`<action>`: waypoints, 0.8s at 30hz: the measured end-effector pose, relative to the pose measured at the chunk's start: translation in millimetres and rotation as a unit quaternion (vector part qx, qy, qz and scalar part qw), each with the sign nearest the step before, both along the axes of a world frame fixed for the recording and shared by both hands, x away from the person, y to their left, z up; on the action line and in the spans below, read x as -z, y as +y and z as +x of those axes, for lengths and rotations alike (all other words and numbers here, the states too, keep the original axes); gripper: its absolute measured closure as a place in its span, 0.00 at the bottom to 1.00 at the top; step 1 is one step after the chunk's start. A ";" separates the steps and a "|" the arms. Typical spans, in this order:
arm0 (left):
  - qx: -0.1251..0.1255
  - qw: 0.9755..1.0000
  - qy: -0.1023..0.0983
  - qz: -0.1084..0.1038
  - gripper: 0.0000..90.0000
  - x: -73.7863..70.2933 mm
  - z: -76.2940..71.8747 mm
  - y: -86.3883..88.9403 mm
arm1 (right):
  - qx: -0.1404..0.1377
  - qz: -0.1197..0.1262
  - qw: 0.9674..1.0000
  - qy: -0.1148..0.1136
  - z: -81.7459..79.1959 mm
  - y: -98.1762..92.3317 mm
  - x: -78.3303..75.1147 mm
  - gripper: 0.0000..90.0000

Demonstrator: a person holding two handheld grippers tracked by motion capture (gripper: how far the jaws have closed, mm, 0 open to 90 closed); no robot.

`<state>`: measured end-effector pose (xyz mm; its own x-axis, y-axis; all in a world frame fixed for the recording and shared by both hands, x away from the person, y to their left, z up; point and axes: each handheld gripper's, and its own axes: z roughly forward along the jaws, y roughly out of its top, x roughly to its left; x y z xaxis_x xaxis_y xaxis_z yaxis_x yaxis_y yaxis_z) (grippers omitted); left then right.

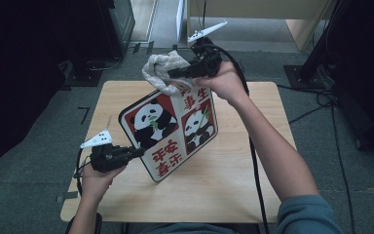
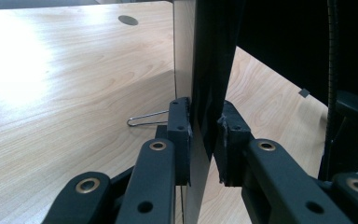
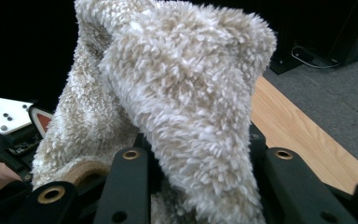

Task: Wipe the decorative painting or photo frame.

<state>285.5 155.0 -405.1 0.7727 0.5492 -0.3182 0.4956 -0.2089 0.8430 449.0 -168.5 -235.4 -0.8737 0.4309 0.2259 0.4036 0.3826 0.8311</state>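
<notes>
A: So, what is in hand, and where is it?

B: A flat picture board (image 1: 170, 135) printed with pandas and red characters stands tilted on its lower edge in the middle of a wooden table (image 1: 233, 195). The left gripper (image 1: 135, 152) is clenched on the board's left edge; in the left gripper view the board's thin edge (image 2: 204, 107) sits pinched between the two black jaws. The right gripper (image 1: 175, 74) grasps a fluffy beige cloth (image 1: 161, 68) and holds it against the board's top corner, at the far side of the table.

A: How will the two things handle?

B: The board looks stiff and fairly light, with a smooth printed face that may be slippery. Held by one edge only, it could pivot or slide on the tabletop when pressed, so a firm pinch low on the side edge seems right. The cloth (image 3: 177, 102) is soft, thick and limp. It is bunched between the jaws, which suits it; a loose fold could slip free under rubbing.

A: Anything else nearby?

B: A thin wire clip (image 2: 144, 119) lies on the table just beside the left jaws.
</notes>
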 end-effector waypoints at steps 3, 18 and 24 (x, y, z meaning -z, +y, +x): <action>0.000 1.000 0.000 0.000 0.87 0.0 -0.1 0.0 | 0.004 -0.004 1.000 -0.001 0.8 -2.8 -0.7 0.73; 0.000 1.000 0.001 0.000 0.87 -0.2 0.1 0.4 | 0.025 -0.001 1.000 -0.002 6.3 -18.9 0.3 0.73; -0.001 1.000 0.001 -0.002 0.87 -0.1 0.2 0.6 | 0.036 -0.004 0.999 0.000 10.7 -26.4 -0.3 0.73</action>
